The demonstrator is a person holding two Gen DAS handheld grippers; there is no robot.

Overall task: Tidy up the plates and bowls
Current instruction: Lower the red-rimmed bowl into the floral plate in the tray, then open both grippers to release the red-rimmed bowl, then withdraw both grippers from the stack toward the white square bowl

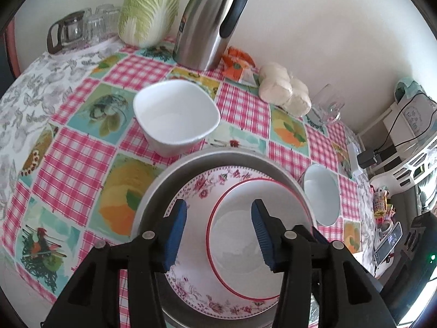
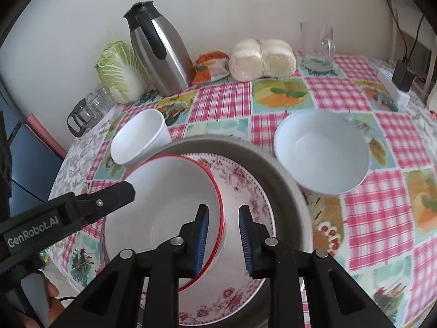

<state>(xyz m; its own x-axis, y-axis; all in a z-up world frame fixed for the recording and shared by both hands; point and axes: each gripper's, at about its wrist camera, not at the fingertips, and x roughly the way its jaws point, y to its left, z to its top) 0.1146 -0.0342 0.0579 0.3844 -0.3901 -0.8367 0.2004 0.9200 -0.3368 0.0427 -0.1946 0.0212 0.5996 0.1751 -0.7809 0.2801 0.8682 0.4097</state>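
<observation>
Your red-rimmed bowl [image 1: 245, 235] sits in the floral plate [image 1: 196, 191] inside the metal basin [image 1: 164, 175], lower centre; left gripper [image 1: 218, 235] released, right gripper [image 2: 224, 240] straddles its rim unclenched.

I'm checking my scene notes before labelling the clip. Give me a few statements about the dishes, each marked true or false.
1. The red-rimmed bowl sits on the floral plate. True.
2. The floral plate lies inside the metal pan. True.
3. The steel thermos lies on its side. False: it stands upright.
4. Both white bowls are stacked in the pan. False: the squarish white bowl and the round white bowl stand on the tablecloth beside it.
</observation>
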